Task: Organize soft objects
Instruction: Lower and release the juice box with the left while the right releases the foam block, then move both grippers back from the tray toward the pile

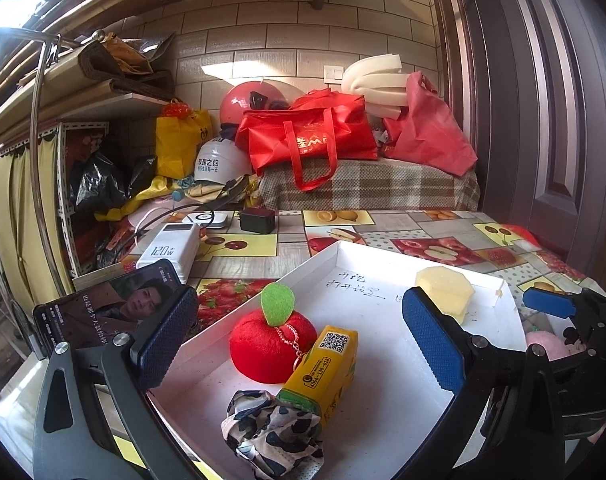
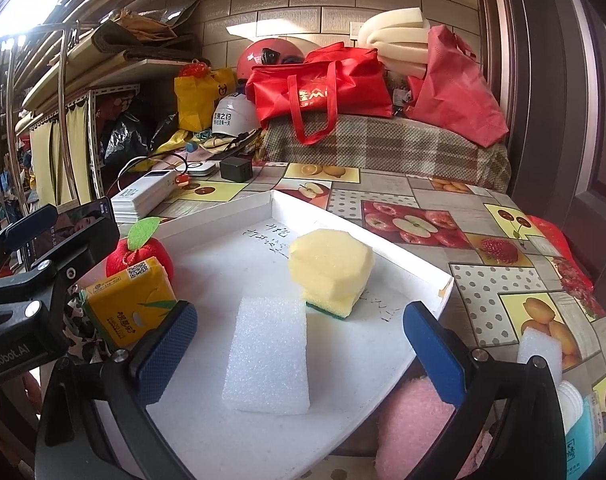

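A white tray [image 1: 383,420] [image 2: 383,248] lies on the fruit-print tablecloth. In it sit a red plush apple [image 1: 263,344] [image 2: 159,256], a yellow tissue pack [image 1: 327,364] [image 2: 131,304], a crumpled camouflage cloth [image 1: 271,436], a yellow sponge [image 1: 443,288] [image 2: 331,268] and a white foam block [image 2: 271,356]. My left gripper [image 1: 299,340] stands open around the apple and tissue pack, touching neither. My right gripper [image 2: 299,348] is open above the foam block, nothing between its pads. A pink fluffy item [image 2: 415,424] [image 1: 547,344] lies just outside the tray.
A phone [image 1: 103,312] and white power bank [image 1: 171,248] sit left of the tray, a black charger [image 1: 259,220] behind it. Red bags [image 1: 311,136], helmets and foam rolls pile on a plaid-covered surface at the back. A dark door stands right. White packs [image 2: 571,400] lie near right.
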Action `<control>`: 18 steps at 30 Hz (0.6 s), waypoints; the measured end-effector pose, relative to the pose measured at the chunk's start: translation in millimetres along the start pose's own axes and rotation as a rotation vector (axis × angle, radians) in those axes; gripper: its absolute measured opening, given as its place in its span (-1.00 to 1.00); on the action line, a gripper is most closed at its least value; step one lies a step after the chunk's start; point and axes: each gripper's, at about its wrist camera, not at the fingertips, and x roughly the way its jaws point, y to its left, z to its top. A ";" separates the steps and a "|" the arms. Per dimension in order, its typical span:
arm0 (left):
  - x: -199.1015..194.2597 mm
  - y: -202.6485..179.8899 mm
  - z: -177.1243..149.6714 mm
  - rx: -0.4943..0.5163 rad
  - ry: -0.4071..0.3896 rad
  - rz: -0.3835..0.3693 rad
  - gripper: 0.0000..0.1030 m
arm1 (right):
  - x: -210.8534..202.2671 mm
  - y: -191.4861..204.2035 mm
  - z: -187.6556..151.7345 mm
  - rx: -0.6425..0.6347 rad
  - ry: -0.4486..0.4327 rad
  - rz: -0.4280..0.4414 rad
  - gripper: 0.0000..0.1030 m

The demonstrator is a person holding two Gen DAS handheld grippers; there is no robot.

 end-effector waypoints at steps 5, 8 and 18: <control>-5.5 2.2 -1.3 -0.015 -0.010 0.018 1.00 | -14.4 -5.3 -1.8 0.033 -0.073 -0.012 1.00; -8.9 2.7 -2.8 -0.018 -0.009 0.023 1.00 | -24.3 -6.1 -3.6 0.040 -0.124 -0.022 1.00; -26.5 -2.1 -8.3 -0.027 -0.021 0.025 1.00 | -66.2 -24.3 -21.0 0.120 -0.232 -0.031 1.00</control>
